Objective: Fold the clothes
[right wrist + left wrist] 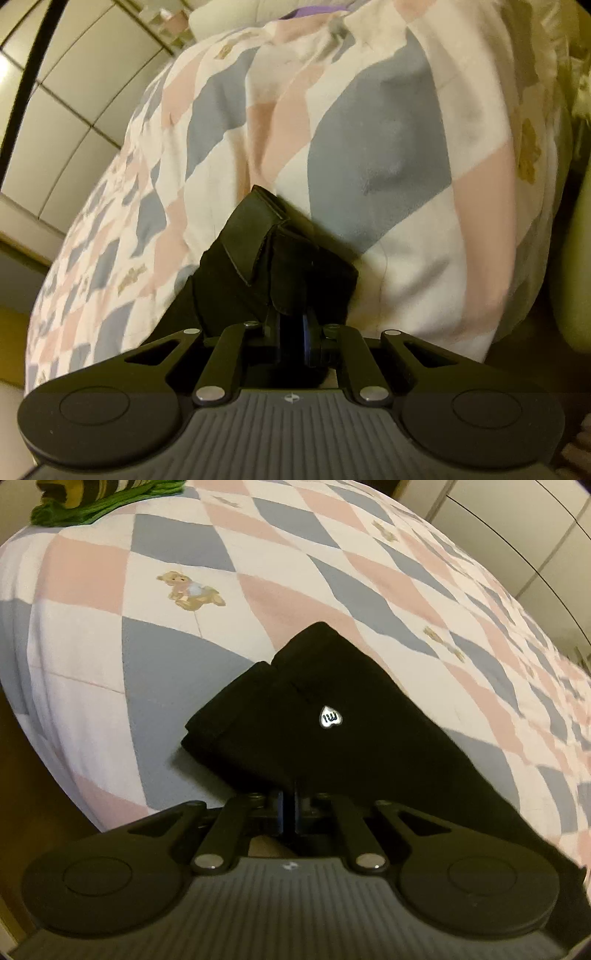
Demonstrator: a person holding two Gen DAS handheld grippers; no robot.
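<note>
A black garment (314,716) with a small silver heart badge (330,716) hangs above the quilted bed (147,657). My left gripper (294,794) is shut on its near edge, and the cloth drapes away to the right. In the right wrist view the same black garment (266,258) bunches up with a folded hem flap showing, and my right gripper (295,325) is shut on that bunched end. The fingertips of both grippers are buried in the dark cloth.
The bed cover (369,155) has pink, grey-blue and white diamonds with teddy-bear prints (192,590). A folded green and striped pile (99,498) lies at the far left corner. Pale wardrobe doors (55,103) stand beyond the bed. A pillow (229,18) lies at the head.
</note>
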